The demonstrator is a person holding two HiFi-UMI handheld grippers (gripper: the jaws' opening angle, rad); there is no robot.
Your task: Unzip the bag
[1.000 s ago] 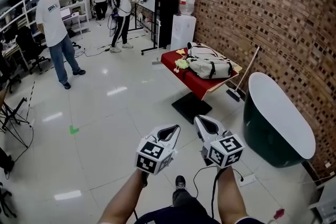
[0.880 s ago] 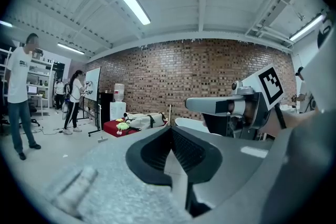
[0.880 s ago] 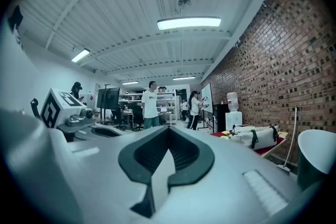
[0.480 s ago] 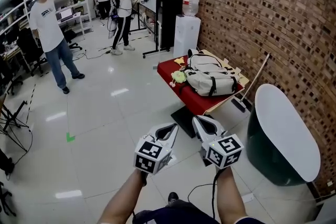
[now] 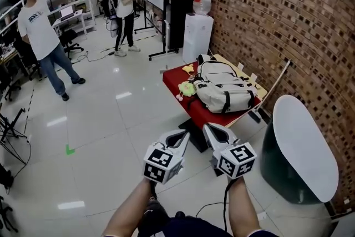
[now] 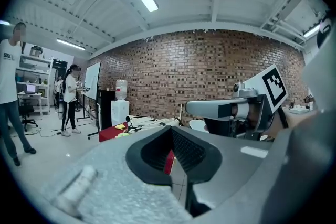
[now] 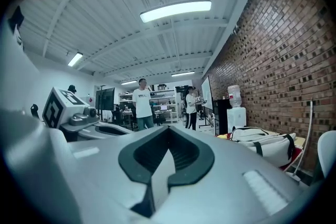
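Not yet touching the bag: holding the left hand-held gripper (image 5: pixel 178 139) and the right hand-held gripper (image 5: pixel 215 132) side by side above the floor (image 5: pixel 111 119), well apart from the desk (image 5: pixel 176 79). Keeping both sets of jaws pressed together, pinching nothing; each gripper view showing only the room through the gap behind the tips.

Bag (image 5: pixel 223 91) lying on the red-covered desk beside the brick wall (image 5: pixel 266 14), pale-bodied, with a black strap (image 5: pixel 226 98) crossing it and a yellow toy (image 5: pixel 187 87) just beside its near-left end.

Judging the task as barely begun. Nothing of the unzipping showing as done. Remaining, by this reading: getting within reach of the desk, finding the zip pull, steadying the bag with one hand-held gripper, opening the other onto the pull and drawing it along the track.

Struggling to make out the zip itself: too small from the head view to tell where the track runs, where the pull sits, or whether any stretch is already open. Far side of the bag hiding behind its own bulk. Left gripper view showing only a sliver of bag above the jaws; right gripper view catching it low at the right, partly cut off by the gripper's own body. Forearms (image 5: pixel 244 208) running out of the head view's lower edge.
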